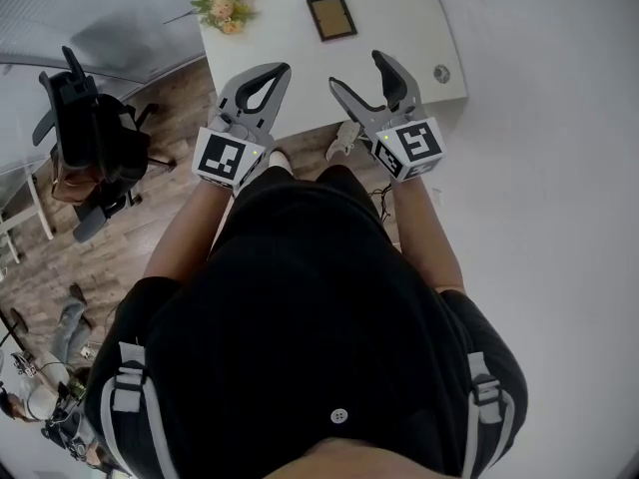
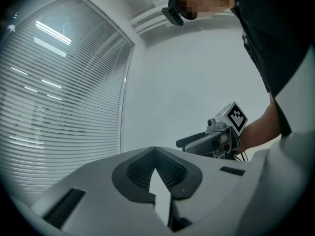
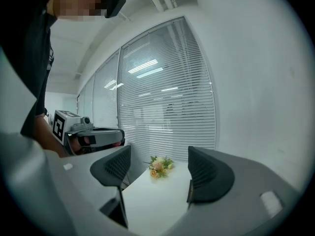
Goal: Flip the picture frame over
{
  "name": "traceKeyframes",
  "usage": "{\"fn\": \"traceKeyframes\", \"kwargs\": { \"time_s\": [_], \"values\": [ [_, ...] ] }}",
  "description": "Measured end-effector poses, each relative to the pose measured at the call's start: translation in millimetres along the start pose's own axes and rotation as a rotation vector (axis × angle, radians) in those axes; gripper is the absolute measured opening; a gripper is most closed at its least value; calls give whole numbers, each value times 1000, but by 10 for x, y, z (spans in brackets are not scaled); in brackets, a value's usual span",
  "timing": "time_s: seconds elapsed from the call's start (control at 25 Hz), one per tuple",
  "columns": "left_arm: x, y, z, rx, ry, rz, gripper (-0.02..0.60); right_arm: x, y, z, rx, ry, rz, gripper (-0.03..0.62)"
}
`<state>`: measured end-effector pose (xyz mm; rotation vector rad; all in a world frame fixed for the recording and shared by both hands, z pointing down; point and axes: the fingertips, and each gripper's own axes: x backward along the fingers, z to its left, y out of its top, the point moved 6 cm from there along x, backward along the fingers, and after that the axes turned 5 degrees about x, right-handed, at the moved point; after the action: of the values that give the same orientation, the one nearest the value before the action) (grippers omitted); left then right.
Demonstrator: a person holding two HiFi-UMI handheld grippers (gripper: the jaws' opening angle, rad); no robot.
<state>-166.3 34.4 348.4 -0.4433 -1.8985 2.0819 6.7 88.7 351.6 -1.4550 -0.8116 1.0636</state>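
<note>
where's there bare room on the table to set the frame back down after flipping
Bare white table lies right of the picture frame, up to the round fitting, and between the frame and the flowers. The flowers' corner is the only crowded spot.

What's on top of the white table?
A picture frame, a bunch of flowers and a small round thing near the corner. The left claw and right claw hide some table edge.

1 picture frame (image 1: 330, 17), 1 bouquet (image 1: 226, 4), 1 table (image 1: 399, 28), 2 grippers (image 1: 283, 69) (image 1: 356, 70).

Head view looks down; right gripper view shares its table (image 1: 399, 28).
</note>
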Motion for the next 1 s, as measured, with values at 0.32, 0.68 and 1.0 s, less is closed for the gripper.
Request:
{"fn": "traceKeyframes", "kwargs": {
  "time_s": [0.32, 0.68, 1.0],
  "values": [
    [-523, 80, 124, -11, 77, 13, 5, -364, -20, -638, -9, 80, -6, 360],
    [-1302, 141, 271, 11, 205, 35, 5, -748, -61, -1498, -34, 207, 20, 360],
    [-1753, 153, 302, 10, 326, 52, 5, -1008, -158, -2059, -48, 317, 41, 360]
  ]
}}
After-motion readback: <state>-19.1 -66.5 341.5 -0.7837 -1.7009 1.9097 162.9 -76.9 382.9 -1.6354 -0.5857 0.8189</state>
